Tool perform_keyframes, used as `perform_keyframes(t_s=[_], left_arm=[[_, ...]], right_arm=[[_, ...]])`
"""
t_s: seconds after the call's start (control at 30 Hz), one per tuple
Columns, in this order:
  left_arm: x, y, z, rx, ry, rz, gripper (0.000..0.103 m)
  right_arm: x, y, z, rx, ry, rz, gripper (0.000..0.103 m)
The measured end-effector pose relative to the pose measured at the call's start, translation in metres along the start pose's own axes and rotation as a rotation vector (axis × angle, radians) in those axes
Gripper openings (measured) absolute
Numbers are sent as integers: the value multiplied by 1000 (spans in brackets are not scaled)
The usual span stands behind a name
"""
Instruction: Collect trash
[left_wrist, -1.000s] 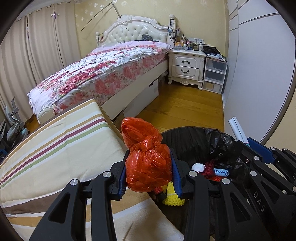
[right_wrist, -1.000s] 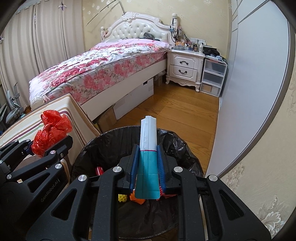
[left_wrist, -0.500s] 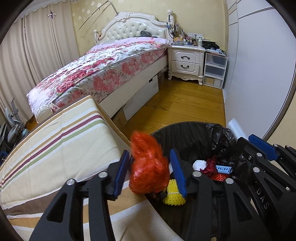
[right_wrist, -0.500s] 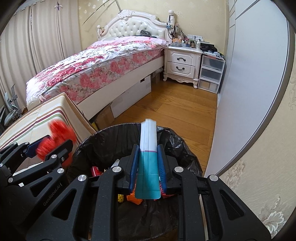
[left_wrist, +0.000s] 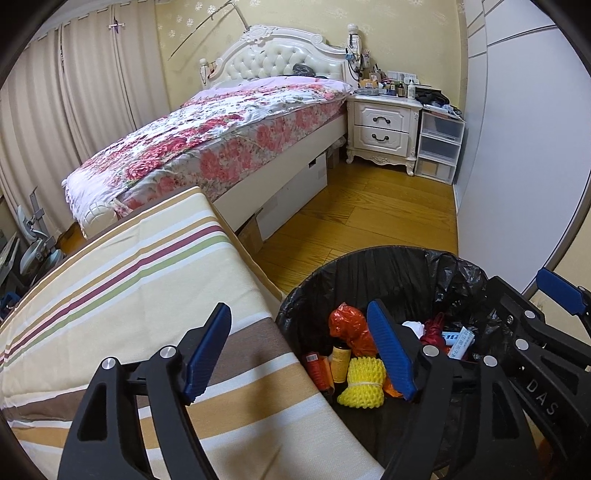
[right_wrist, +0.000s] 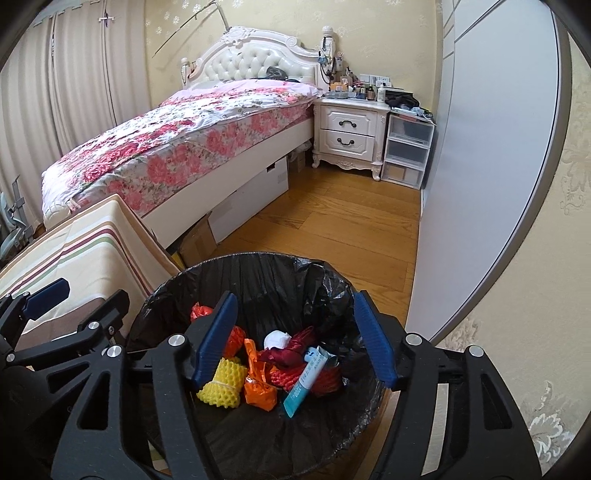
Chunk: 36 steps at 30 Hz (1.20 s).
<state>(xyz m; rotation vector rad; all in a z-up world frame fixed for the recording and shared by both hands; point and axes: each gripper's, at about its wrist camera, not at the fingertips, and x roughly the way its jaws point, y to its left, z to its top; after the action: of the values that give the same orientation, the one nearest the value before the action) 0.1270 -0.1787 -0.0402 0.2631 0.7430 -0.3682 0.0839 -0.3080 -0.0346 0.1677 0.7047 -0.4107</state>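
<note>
In bin (right_wrist: 258, 266): red bag (left_wrist: 347, 325) + teal pack (right_wrist: 306, 376), dropped; both jaws just opened wide, empty.

Right gripper (right_wrist: 295, 341), jaws just opened, empty, over black-lined trash bin (right_wrist: 266, 273).

A bedroom had pale yellow patterned wallpaper (right_wrist: 532, 258) and a warm wooden plank floor (right_wrist: 332, 229). A bed (left_wrist: 229, 147) with a white tufted headboard (left_wrist: 277, 59) stood against the far wall, covered by a pink and red floral bedspread. Cream curtains (left_wrist: 74, 103) hung closed along the left side. Beside the bed stood a white two-drawer nightstand (right_wrist: 349, 133), its top crowded with small bottles and clutter. Just right of it was a clear plastic drawer unit (right_wrist: 406, 147). A large pale grey wardrobe door (right_wrist: 480, 166) filled the right side. In the near left, a striped cream cushion surface (left_wrist: 129, 295) lay by the bed's foot.
</note>
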Motion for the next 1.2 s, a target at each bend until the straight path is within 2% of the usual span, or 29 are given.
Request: perform_keyframes(t_s=[0.03,0.23,0.8,1.2], left_arm=[[-1,1,-1,-1,-2,3,74],[-15,13,-10,-14,-18,20,76],[-71,59,-53,-77,-47,69,80],[-108,84,-78,-139,-73,98,81]], right_arm=[[-1,1,-1,-3,-2,-3,71],[-12,8,-8,-15,-2,-5,77],[-61,41,-36,-74,-20,34,86],[-95,62,-50,-132,-44,67,87]])
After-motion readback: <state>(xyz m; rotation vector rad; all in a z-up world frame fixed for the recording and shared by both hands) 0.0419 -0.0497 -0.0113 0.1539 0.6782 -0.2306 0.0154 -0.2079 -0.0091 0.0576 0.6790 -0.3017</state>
